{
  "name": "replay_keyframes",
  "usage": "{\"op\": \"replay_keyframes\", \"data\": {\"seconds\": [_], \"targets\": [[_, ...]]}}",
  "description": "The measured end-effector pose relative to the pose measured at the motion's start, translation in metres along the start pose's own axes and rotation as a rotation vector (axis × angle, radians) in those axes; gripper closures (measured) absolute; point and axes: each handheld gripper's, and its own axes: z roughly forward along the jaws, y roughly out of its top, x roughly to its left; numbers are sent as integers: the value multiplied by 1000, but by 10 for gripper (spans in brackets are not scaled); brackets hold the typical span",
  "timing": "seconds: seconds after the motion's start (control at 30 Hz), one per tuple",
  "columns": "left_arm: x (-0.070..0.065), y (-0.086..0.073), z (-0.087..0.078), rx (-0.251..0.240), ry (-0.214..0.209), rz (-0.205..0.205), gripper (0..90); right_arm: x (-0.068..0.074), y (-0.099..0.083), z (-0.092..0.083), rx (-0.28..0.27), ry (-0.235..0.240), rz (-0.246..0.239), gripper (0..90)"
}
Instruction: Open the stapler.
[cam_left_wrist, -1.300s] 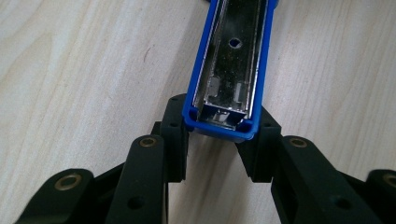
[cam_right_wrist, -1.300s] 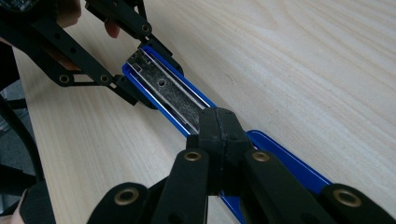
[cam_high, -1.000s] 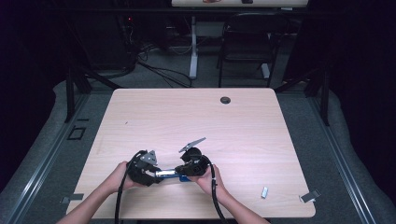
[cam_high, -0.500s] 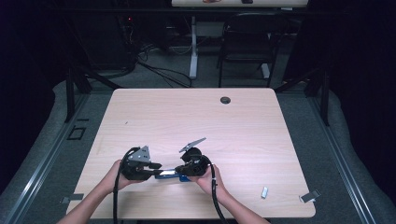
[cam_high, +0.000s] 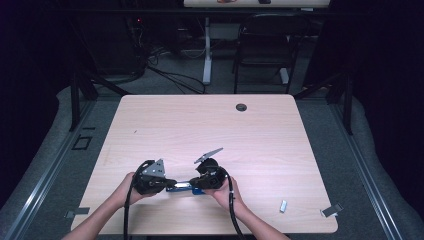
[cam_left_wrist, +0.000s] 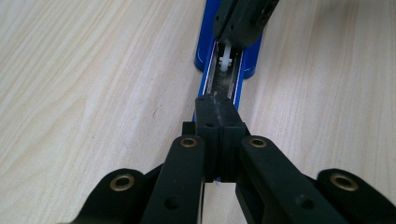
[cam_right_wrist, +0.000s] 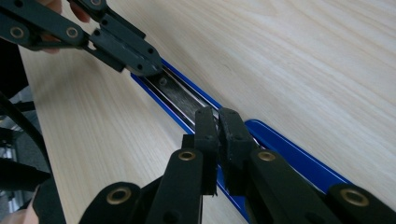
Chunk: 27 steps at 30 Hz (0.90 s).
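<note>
A long blue stapler (cam_high: 181, 188), opened out flat, lies near the table's front edge with its metal staple rail (cam_left_wrist: 224, 77) facing up. My left gripper (cam_high: 167, 184) comes in from the left. Its jaws have just been closing, and in the left gripper view (cam_left_wrist: 218, 100) they are pressed together on the rail's near end. From the right, my right gripper (cam_high: 192, 185) pinches the rail's edge, its pads (cam_right_wrist: 218, 114) nearly touching over the blue base (cam_right_wrist: 289, 149). Each gripper view shows the other gripper at the far end of the stapler: the left gripper (cam_right_wrist: 140, 65) and the right gripper (cam_left_wrist: 243, 18).
A small silver piece (cam_high: 283, 205) lies on the table's front right. Grey clips sit at the front edge, right (cam_high: 331, 210) and left (cam_high: 77, 213). A black grommet (cam_high: 241, 107) marks the far side, and a chair (cam_high: 265, 45) stands behind the table.
The left gripper has shifted slightly at the stapler's left end and now sits level against it. The right hand and the stapler have stayed put.
</note>
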Motion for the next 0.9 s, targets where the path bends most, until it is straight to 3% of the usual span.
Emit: {"op": "replay_keyframes", "data": {"seconds": [0.2,0.47,0.73,0.9], "targets": [[0,0,1,-11,-4,-17,900,-11,-10,-28,-38,-41,6,836],[0,0,2,-18,-6,-23,900,-32,-26,-74,-74,-122,57,776],[0,2,2,-5,-2,-17,900,-44,-43,-104,-59,-190,66,709],[-1,4,4,-2,3,-40,900,-55,-58,-120,-51,-238,99,681]]}}
